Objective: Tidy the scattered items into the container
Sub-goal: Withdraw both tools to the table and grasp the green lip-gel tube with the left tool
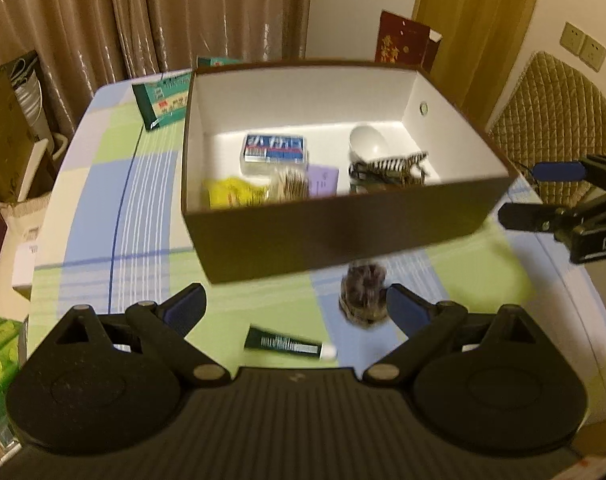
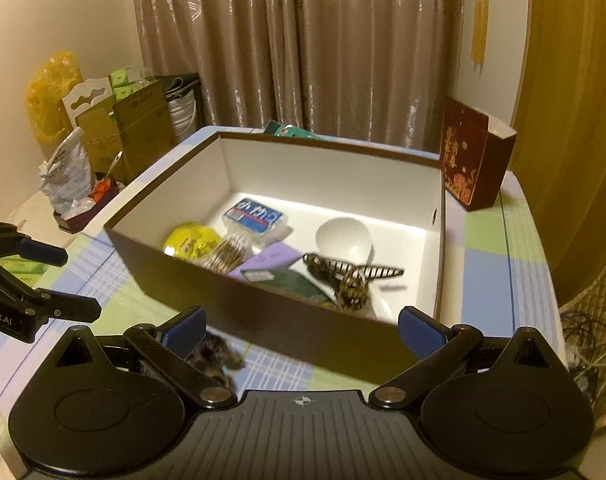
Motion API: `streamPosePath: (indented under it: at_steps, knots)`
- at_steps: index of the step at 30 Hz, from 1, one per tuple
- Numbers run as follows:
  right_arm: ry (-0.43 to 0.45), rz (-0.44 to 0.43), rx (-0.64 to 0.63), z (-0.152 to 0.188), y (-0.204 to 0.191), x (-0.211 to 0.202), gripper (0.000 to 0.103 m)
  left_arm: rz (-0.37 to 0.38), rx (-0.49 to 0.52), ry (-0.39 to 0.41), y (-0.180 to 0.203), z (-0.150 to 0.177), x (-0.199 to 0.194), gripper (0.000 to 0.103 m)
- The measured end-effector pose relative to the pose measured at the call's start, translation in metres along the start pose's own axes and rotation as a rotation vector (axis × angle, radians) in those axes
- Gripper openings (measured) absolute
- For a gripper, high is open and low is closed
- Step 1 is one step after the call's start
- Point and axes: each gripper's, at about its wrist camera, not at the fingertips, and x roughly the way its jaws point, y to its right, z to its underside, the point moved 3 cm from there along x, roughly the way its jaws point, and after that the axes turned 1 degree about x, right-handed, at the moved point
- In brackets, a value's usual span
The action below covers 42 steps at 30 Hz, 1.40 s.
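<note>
Both grippers are hovering above the checked tablecloth, jaws spread wide, nothing between the fingers. The left gripper is facing the near wall of the brown box; the right gripper is looking over the box's near corner, and each is showing at the edge of the other's view.

Left wrist view only: one dark green tube is lying on the cloth between its fingers, outside the box. One green packet is lying beyond the box's far left corner.

Both views: one brown furry clump is sitting on the cloth just beside the box's near wall, still outside.

Inside the box, counted in the right wrist view: one blue-labelled clear case, one yellow packet, one bundle of cotton swabs, one purple card, one white spoon, one striped hair claw lying partly on the spoon.

Right wrist view only: one dark red gift box is standing upright past the box's far right corner.
</note>
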Motion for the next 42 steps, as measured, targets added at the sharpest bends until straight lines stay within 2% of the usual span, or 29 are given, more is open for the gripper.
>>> streamPosePath:
  at_steps: [6, 13, 19, 27, 32, 42]
  knots:
    - [-0.058, -0.012, 0.038, 0.034, 0.002, 0.001, 0.100, 0.024, -0.011, -0.049, -0.006, 0.037, 0.006, 0.095]
    - [-0.135, 0.005, 0.085, 0.060, 0.007, 0.008, 0.100, 0.040, 0.019, -0.067, -0.005, 0.055, 0.018, 0.095]
    - [-0.156, 0.026, 0.113, 0.070, 0.014, 0.011, 0.100, 0.066, 0.046, -0.069, -0.003, 0.057, 0.032, 0.095]
    - [-0.190, 0.039, 0.132, 0.081, 0.017, 0.019, 0.100, 0.088, 0.013, -0.081, -0.013, 0.058, 0.066, 0.095]
    - [-0.197, 0.051, 0.151, 0.083, 0.022, 0.022, 0.100, 0.085, 0.060, -0.100, -0.013, 0.057, 0.083, 0.095]
    - [-0.223, 0.073, 0.199, 0.092, 0.030, 0.027, 0.100, 0.114, 0.064, -0.092, -0.015, 0.050, 0.100, 0.093]
